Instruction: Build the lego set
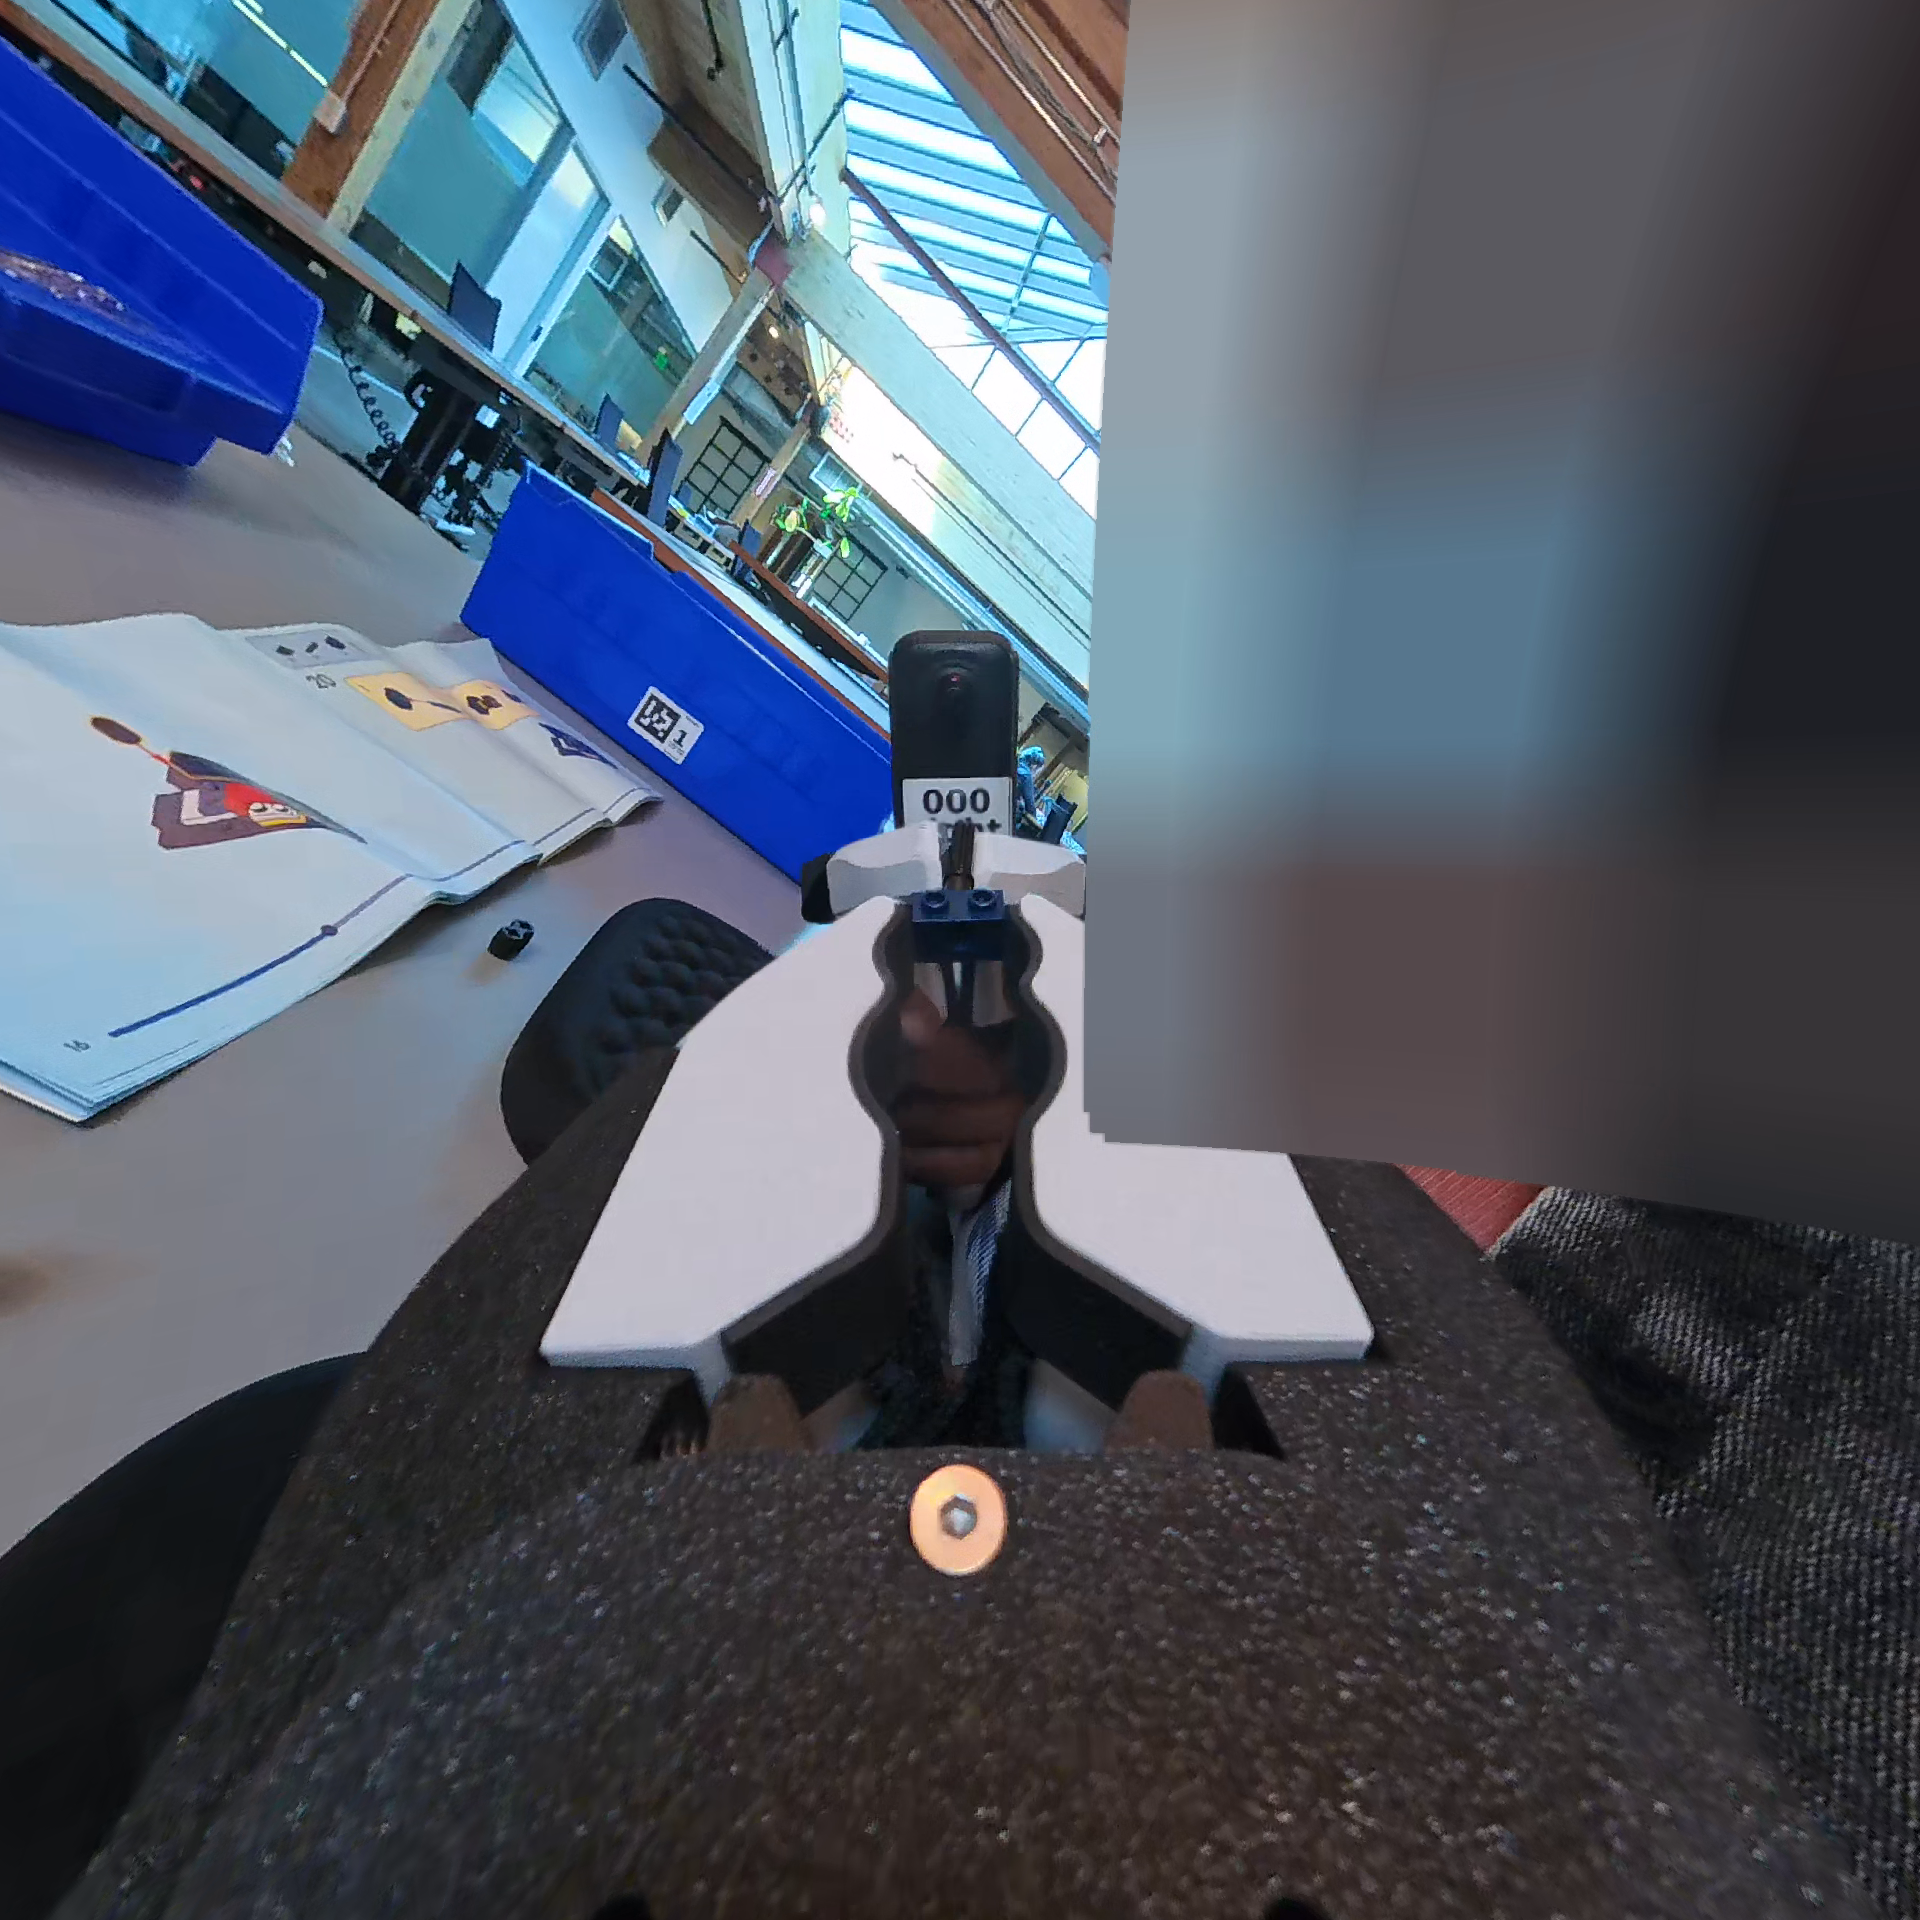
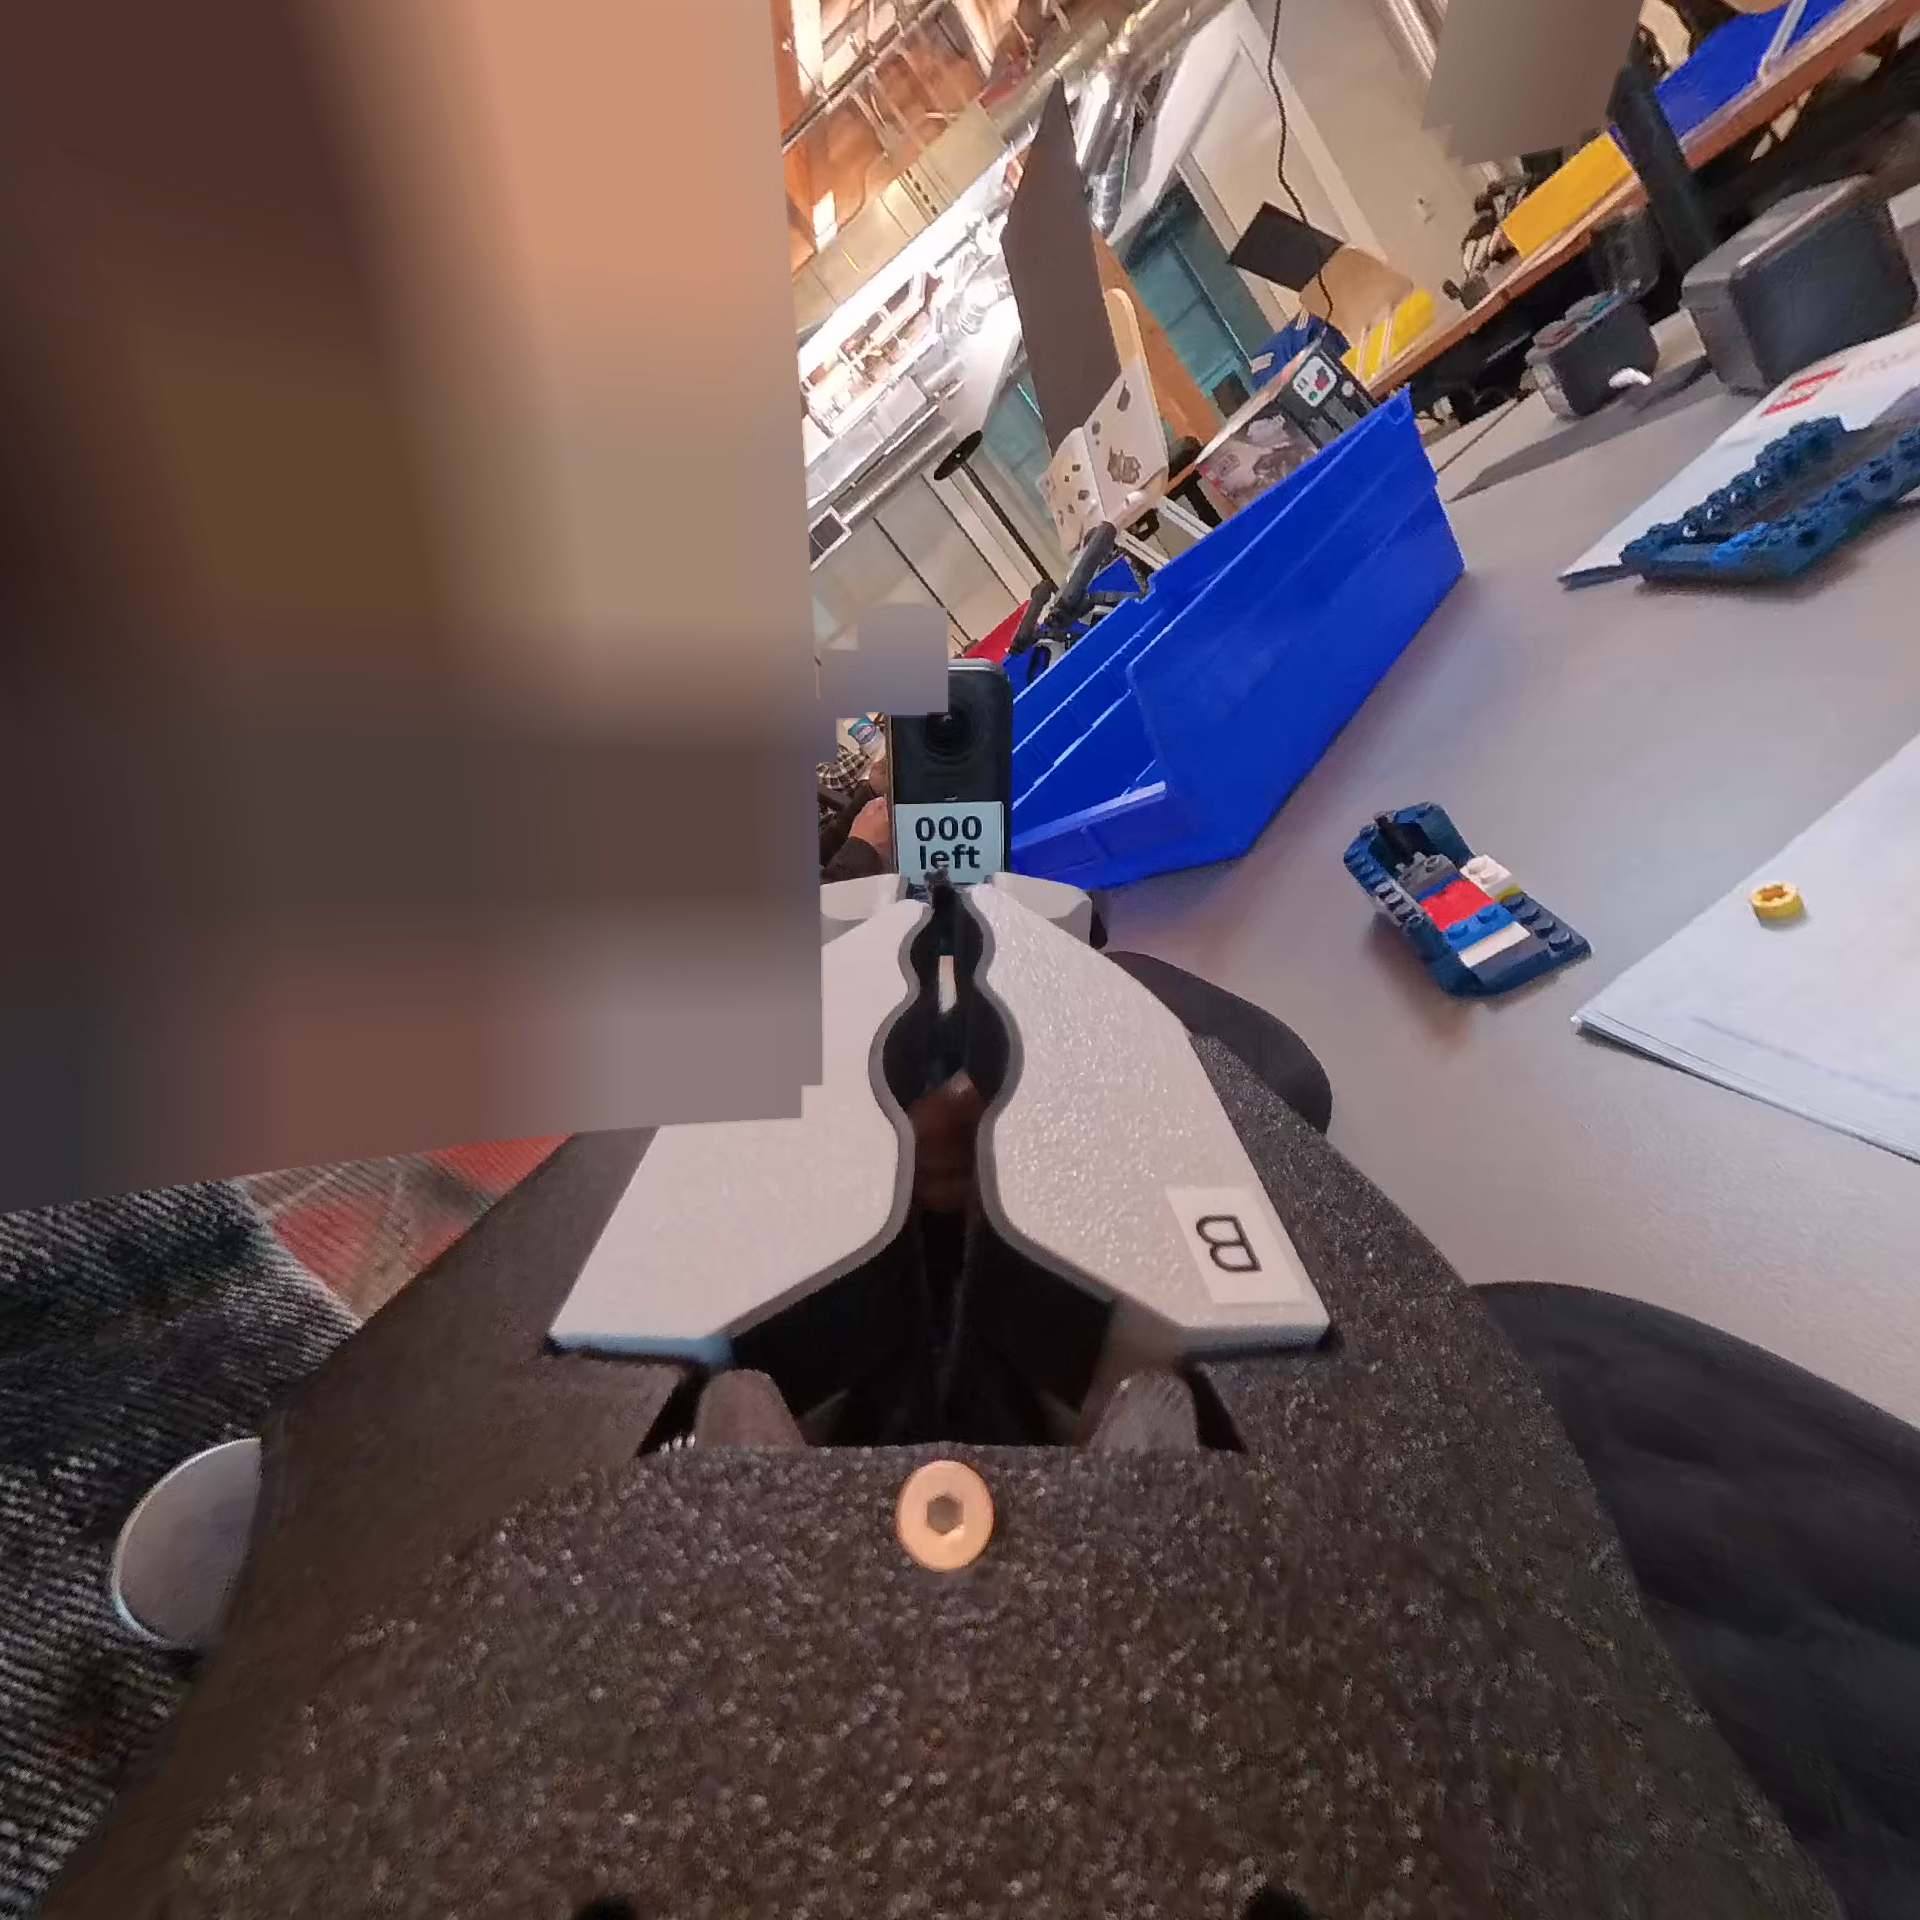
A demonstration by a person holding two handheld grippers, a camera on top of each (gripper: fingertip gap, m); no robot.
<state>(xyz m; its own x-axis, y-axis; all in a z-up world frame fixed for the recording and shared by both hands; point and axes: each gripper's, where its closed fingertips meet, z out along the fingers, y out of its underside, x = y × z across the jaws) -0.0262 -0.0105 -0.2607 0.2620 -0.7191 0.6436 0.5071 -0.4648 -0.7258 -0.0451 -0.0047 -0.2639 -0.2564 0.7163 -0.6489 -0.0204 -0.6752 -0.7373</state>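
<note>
**Dark blue brick and black pin meet tip to tip**

Dark blue two-stud brick (image 1: pixel 958 912) sits clamped between the white fingertips of the left gripper (image 1: pixel 958 920). Facing it head-on, the right gripper (image 2: pixel 943 914) has its jaws pinched together on a thin black pin (image 2: pixel 941 909), whose end touches the brick. Left of the brick on the grey table (image 1: pixel 312 1143) lie an open instruction booklet (image 1: pixel 260 831) and a small black piece (image 1: pixel 510 938); a blue bin (image 1: pixel 665 665) stands behind it.
</note>
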